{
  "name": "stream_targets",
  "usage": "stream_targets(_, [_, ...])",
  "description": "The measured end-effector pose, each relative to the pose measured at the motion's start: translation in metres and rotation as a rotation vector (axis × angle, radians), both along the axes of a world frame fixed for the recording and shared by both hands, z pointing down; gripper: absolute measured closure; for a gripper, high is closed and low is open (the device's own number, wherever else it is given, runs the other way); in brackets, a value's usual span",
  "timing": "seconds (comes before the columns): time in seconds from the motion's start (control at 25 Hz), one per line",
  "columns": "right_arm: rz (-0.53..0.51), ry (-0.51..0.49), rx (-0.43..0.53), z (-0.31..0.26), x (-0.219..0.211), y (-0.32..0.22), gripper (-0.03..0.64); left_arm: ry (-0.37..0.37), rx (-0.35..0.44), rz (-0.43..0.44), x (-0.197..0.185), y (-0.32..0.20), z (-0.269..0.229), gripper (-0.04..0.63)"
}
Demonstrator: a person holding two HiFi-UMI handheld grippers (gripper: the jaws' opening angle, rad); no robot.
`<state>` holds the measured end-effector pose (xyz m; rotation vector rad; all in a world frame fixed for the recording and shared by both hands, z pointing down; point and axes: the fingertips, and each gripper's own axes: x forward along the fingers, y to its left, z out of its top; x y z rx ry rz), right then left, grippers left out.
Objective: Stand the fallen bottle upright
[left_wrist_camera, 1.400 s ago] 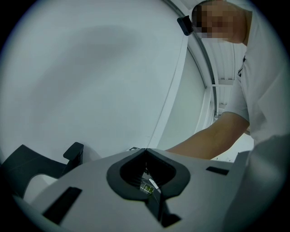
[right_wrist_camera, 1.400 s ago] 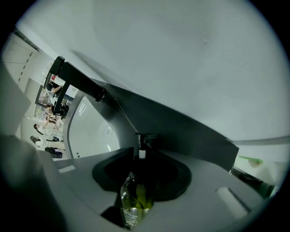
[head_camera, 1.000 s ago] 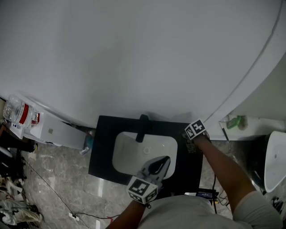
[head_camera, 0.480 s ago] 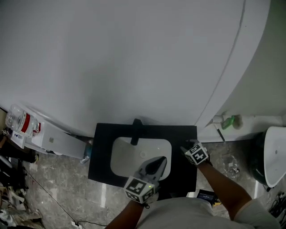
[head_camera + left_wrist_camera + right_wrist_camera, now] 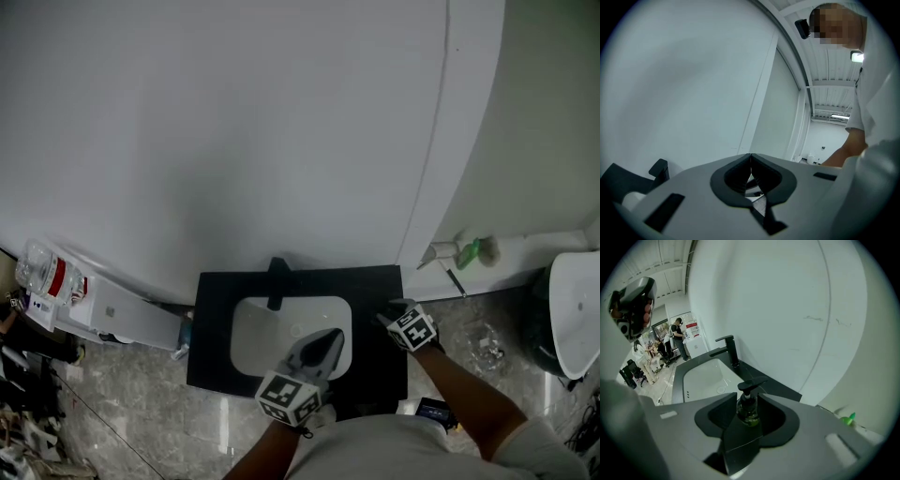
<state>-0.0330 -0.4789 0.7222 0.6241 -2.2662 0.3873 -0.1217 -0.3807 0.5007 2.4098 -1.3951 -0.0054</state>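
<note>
The pump bottle (image 5: 749,409) is held between the jaws of the right hand-held gripper (image 5: 749,398), which are closed against its two sides. Its clear body is seen upright in the right gripper view, with the black pump head raised above the jaw tips. Whether its base is touching the black worktop (image 5: 774,386) cannot be told. Beyond these jaws and to their left, a white basin (image 5: 704,376) is sunk into the worktop, and a black tap (image 5: 729,349) is set at the basin's far edge. A green-topped container (image 5: 848,418) is seen well to the right of this hand-held gripper, by the wall. The left hand-held gripper (image 5: 750,156) is fully closed, its tips met and nothing caught between them. In the head view it is held over the near part of the basin, with the right hand-held gripper near it on its right
</note>
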Motion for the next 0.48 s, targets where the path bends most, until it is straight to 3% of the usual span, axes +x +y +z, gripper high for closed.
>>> stream_targets(0.12, [0.018, -0.030, 0.021, -0.025, 0.011, 0.010, 0.492, -0.005, 0.026, 0.011, 0.003, -0.003, -0.012, 0.586])
stream_targets(0.2, [0.022, -0.070, 0.064, -0.053, 0.014, 0.013, 0.547, -0.012, 0.049, 0.021, 0.006, -0.008, -0.022, 0.586])
stream_targets(0.32, [0.026, -0.165, 0.150, -0.109, 0.009, 0.011, 0.609, -0.017, 0.085, 0.028, 0.008, -0.018, -0.039, 0.586])
stream_targets(0.48, [0.031, -0.327, 0.273, -0.203, -0.004, 0.002, 0.614, -0.039, 0.123, 0.004, 0.009, -0.040, -0.069, 0.586])
